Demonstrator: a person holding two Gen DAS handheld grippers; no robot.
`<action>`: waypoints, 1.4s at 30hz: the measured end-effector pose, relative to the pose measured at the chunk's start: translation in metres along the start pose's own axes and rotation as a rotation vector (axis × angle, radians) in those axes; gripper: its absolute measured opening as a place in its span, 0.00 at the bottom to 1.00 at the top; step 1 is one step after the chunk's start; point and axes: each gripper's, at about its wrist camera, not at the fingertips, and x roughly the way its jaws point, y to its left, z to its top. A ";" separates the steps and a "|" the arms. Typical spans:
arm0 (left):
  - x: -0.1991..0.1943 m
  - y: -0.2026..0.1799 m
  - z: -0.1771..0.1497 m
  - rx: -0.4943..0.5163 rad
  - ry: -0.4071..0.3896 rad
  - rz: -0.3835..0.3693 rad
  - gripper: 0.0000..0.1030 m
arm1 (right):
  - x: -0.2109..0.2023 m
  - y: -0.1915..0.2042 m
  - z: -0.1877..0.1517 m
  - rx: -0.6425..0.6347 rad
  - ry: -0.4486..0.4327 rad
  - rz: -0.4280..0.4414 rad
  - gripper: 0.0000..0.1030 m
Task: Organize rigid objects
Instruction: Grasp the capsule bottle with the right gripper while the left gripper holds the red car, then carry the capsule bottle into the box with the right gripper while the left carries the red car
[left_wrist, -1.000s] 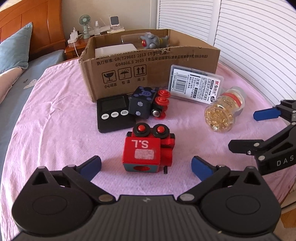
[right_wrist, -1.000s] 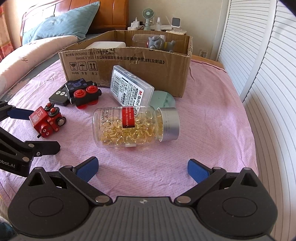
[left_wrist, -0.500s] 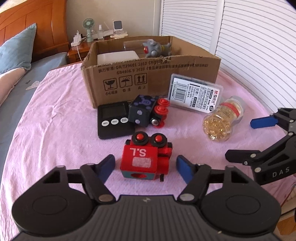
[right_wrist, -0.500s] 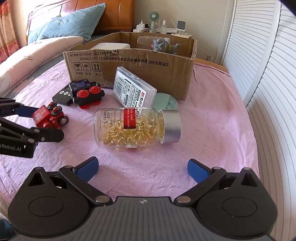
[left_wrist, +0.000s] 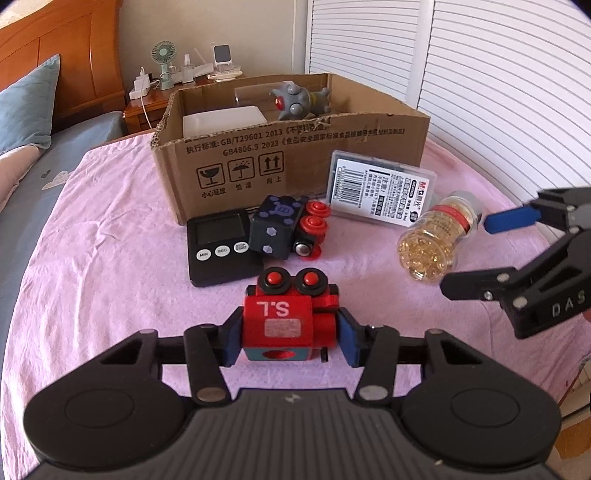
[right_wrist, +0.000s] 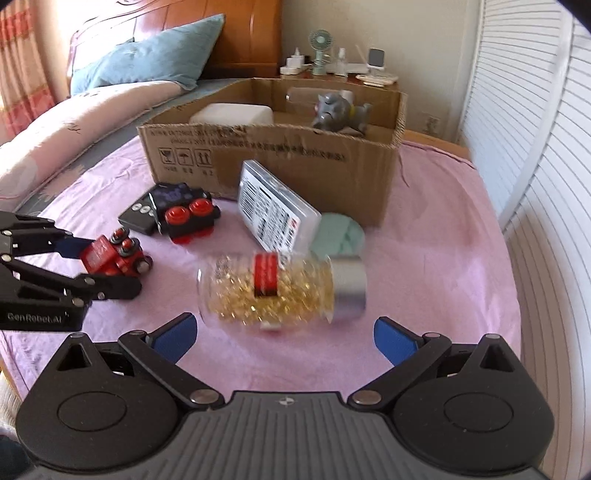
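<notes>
We have our left gripper (left_wrist: 288, 338) squeezed tight on the red toy train (left_wrist: 290, 321). Its blue pads (left_wrist: 231, 341) press on both sides of the train. The train sits on the pink cloth (left_wrist: 103, 258), near the front edge of the bed.

Our right gripper (right_wrist: 284, 336) has its two fingers wide apart, with nothing between them. Just in front of it lies the pill bottle (right_wrist: 280, 291), on its side, full of yellow pills. Its silver cap points to the right. This picture is a bit blurry, so we cannot read the red label.

Behind the red train lies a black timer (left_wrist: 218, 251) flat on the cloth. A black toy train (left_wrist: 286, 230) with red wheels sits touching the timer's right side. A clear plastic case (left_wrist: 380, 192) leans near the front wall of the cardboard box (left_wrist: 295, 158). A round green lid (right_wrist: 341, 236) lies next to the case, close to the box's right corner.

The box stands at the far side of the cloth. Inside it we see a white container (left_wrist: 223, 120) and a grey toy figure (left_wrist: 299, 99).
</notes>
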 end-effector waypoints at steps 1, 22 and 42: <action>0.000 0.000 0.000 0.003 0.000 -0.002 0.49 | 0.001 0.001 0.002 -0.006 0.000 0.010 1.00; -0.003 0.008 0.004 0.028 0.005 -0.064 0.48 | 0.007 0.009 0.022 -0.020 0.016 -0.033 0.93; -0.043 0.022 0.027 0.174 0.020 -0.134 0.48 | -0.036 0.018 0.054 -0.107 0.028 0.025 0.93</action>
